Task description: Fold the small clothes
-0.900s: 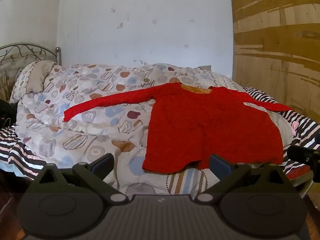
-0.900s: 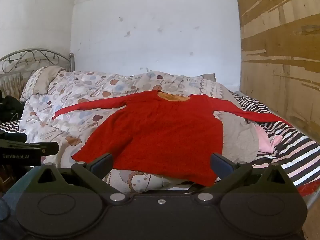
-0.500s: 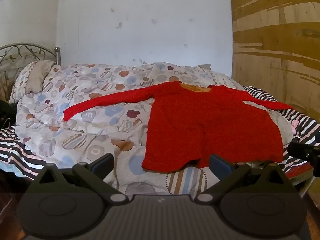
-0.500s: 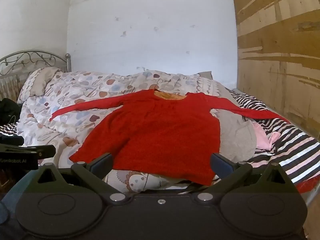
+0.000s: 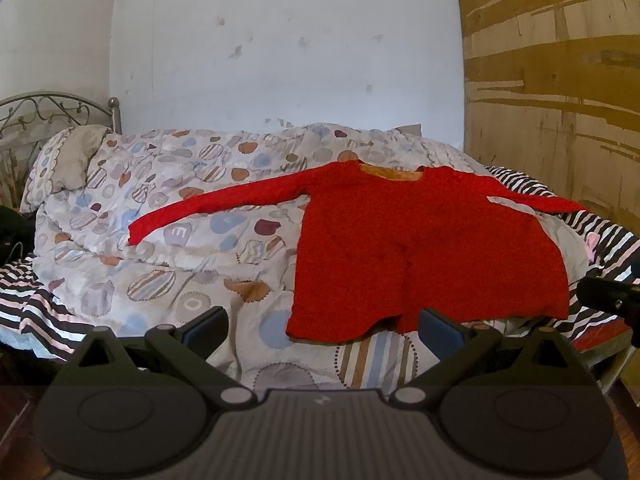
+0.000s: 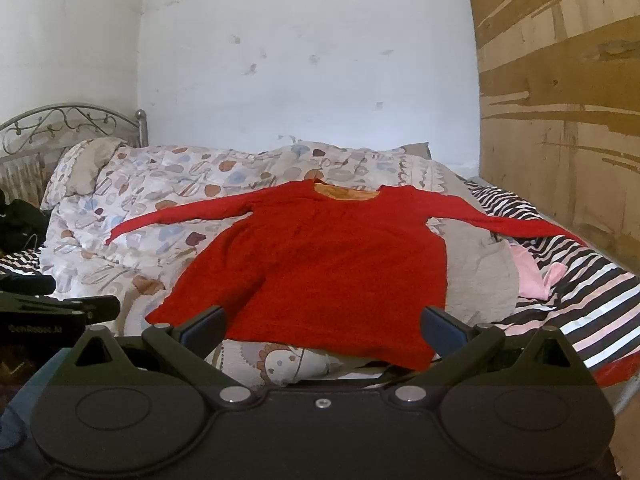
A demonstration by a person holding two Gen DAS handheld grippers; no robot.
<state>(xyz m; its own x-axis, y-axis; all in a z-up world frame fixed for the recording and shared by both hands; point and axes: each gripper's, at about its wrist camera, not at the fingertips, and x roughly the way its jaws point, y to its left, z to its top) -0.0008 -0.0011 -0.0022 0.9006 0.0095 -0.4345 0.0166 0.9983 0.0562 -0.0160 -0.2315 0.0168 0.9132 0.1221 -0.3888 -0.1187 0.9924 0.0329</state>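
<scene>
Hiding behind the right gripper (image 6: 322, 326), red top's (image 6: 320, 268) hem at bed's (image 6: 592, 300) near edge; both claws, left gripper (image 5: 322, 328) included, spread wide, empty.

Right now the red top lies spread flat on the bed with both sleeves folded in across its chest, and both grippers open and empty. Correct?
Not quite: the red top has both sleeves stretched outward, not folded in, as the right wrist view shows. The rest holds.

1. The right gripper (image 6: 322, 326) is hovering at the near edge of the bed, its jaws standing wide apart with nothing between them.
2. A red long-sleeved top (image 6: 320, 264) is lying flat on the patterned quilt (image 6: 168, 184), sleeves stretching left and right.
3. The left gripper (image 6: 60, 308) is showing at the left edge.
4. A pink garment (image 6: 532, 276) is lying on the striped sheet (image 6: 580, 296), right of the top.
</scene>
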